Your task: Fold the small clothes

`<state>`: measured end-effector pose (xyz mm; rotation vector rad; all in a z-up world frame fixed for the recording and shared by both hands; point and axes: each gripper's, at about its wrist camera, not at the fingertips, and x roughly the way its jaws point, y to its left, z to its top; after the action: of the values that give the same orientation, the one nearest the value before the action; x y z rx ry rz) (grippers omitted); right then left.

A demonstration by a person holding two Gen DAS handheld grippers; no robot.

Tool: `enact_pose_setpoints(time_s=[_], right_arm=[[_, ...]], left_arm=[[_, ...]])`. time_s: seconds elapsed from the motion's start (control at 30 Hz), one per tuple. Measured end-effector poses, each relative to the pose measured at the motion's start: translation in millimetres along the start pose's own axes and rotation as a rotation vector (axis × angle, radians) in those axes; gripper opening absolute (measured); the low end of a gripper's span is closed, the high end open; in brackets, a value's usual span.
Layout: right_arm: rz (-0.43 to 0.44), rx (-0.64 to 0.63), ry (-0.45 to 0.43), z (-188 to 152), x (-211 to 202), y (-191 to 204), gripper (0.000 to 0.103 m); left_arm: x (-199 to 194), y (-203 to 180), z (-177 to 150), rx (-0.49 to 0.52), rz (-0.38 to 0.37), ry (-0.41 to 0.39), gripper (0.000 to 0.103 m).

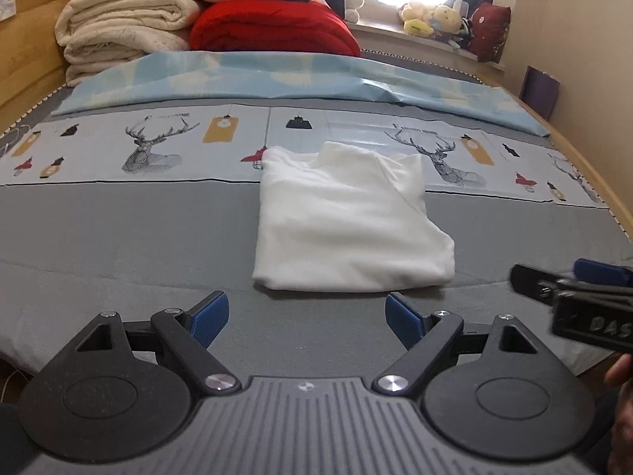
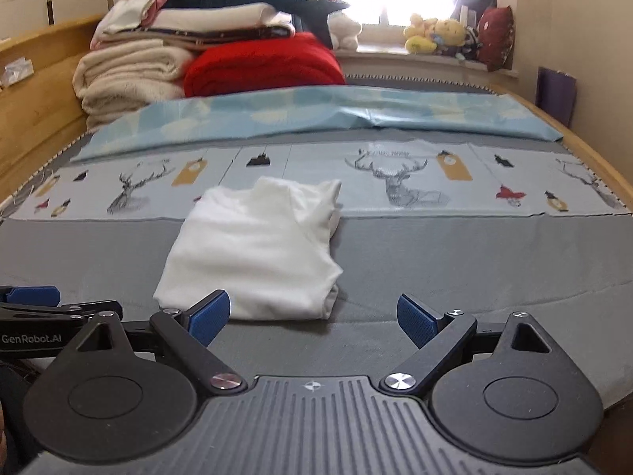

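Claws come first, two of them: the left claw (image 1: 306, 318) stands spread wide with nothing between its blue pads, and the right claw (image 2: 312, 318) is just as wide and just as empty, its tip showing at the right edge of the left wrist view. Just ahead of both, on the grey sheet of the bed (image 1: 118, 237), lies one white garment (image 1: 348, 225), apart from either claw; it sits straight ahead of the left claw and ahead and to the left of the right claw. It looks folded into a rough rectangle, with its far end bunched and its right side lying uneven. I judge the fold on this piece is about finished, both claws free. The next move likely calls for tidying that loose far end, or setting the piece aside. Farther off lie one blue sheet (image 1: 277, 79), then one stack of cream blankets (image 1: 118, 27), one red blanket (image 1: 273, 27), and several soft toys (image 1: 431, 18) by the window.
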<state>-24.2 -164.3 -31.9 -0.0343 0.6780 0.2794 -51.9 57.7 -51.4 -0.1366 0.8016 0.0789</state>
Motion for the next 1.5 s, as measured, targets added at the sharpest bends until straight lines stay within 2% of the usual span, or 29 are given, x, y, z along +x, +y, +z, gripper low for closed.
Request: enact_pose_setpoints(time_s=[0.33, 1.5], right_arm=[[0.021, -0.087, 0.013, -4, 11, 21, 0.092], [0.043, -0.053, 0.038, -3, 21, 14, 0.092]], left_arm=[[10, -1, -1, 0.006, -0.007, 0.022, 0.09], [15, 3, -1, 0.002, -0.005, 0.033, 0.09]])
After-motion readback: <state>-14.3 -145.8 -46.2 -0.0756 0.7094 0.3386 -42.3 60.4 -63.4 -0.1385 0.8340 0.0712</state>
